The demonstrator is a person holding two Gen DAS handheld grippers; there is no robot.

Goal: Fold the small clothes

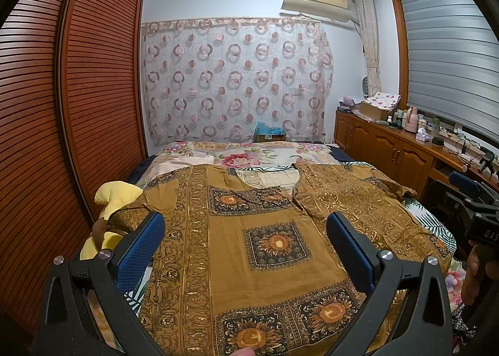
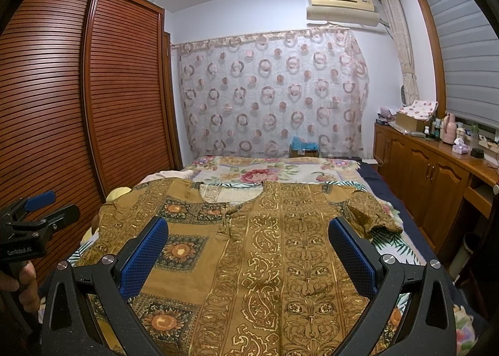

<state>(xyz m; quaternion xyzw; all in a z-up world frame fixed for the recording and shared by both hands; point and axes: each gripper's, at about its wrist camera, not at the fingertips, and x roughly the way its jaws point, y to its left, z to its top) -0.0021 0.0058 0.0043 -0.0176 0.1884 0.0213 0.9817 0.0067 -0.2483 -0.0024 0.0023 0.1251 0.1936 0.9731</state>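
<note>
A mustard patterned shirt (image 1: 249, 231) lies spread flat on the near half of the bed (image 1: 265, 153), collar toward the far curtain (image 1: 237, 81), with the left gripper (image 1: 246, 231) and right gripper (image 2: 249, 237) both above its near hem, jaws spread wide, holding nothing.

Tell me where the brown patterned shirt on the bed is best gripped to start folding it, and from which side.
The brown patterned shirt lies spread flat, neckline away, short sleeves out to the sides. Probably best pinched at the sleeve edges: the right gripper coming in from the right at the right sleeve, the left gripper from the left at the left sleeve. Both hover open above the fabric.
</note>
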